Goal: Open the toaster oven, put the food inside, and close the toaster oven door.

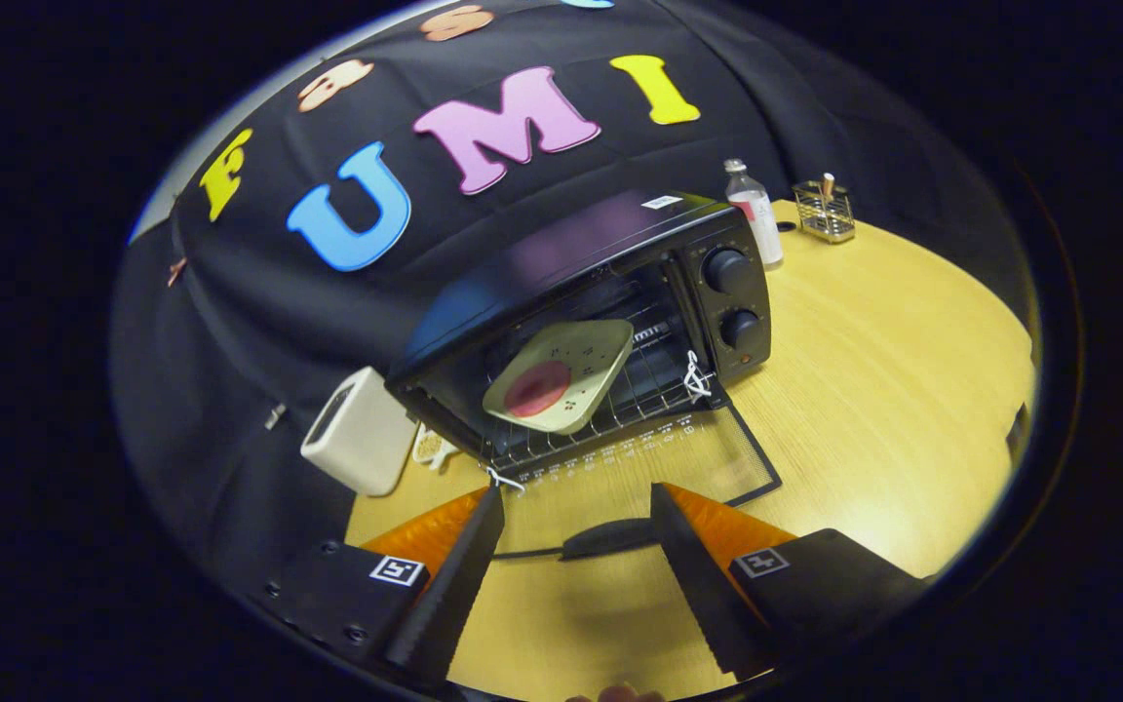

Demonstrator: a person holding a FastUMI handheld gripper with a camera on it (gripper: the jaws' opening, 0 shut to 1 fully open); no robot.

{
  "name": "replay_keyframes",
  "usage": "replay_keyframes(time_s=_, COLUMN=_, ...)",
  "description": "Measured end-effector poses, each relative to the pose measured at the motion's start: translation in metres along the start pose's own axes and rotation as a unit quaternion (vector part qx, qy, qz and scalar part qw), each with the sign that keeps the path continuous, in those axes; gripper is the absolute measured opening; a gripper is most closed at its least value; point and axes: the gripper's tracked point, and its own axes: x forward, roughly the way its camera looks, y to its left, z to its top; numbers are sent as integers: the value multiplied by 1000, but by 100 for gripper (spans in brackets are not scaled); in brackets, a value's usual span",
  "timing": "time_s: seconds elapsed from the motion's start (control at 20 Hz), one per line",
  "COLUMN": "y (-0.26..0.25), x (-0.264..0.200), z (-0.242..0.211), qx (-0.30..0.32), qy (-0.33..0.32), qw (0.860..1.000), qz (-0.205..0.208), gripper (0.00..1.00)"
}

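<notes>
A black toaster oven (610, 292) stands on the wooden table (873, 390) with its glass door (659, 458) folded down flat toward me. On the wire rack inside rests a pale square plate (581, 361) carrying a round pink piece of food (536, 388). My gripper (576, 507) is open, its two dark fingers spread wide just short of the door's front edge. The door's black handle (610, 537) lies between the fingertips, touching neither.
A white box-shaped appliance (359, 432) sits left of the oven against the cloth wall. Behind the oven on the right stand a clear bottle (755, 212) and a small wire holder (825, 212). Bare tabletop spreads to the right.
</notes>
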Motion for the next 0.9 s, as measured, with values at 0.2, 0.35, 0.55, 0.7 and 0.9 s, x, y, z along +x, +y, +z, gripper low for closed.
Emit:
replay_keyframes(time_s=0.2, y=-14, x=-6, z=-28, qx=-67, qy=33, qw=997, qz=-29, gripper=99)
replay_keyframes(time_s=0.35, y=-35, x=-3, z=-54, qx=-106, qy=68, qw=990, qz=-60, gripper=100)
replay_keyframes(time_s=0.55, y=-54, x=11, z=-80, qx=-166, qy=98, qw=978, qz=-85, gripper=100)
replay_keyframes(time_s=0.7, y=-65, x=33, z=-95, qx=-205, qy=112, qw=968, qz=-89, gripper=100)
replay_keyframes(time_s=0.9, y=-60, x=49, z=-101, qx=-205, qy=113, qw=968, qz=-94, gripper=100)
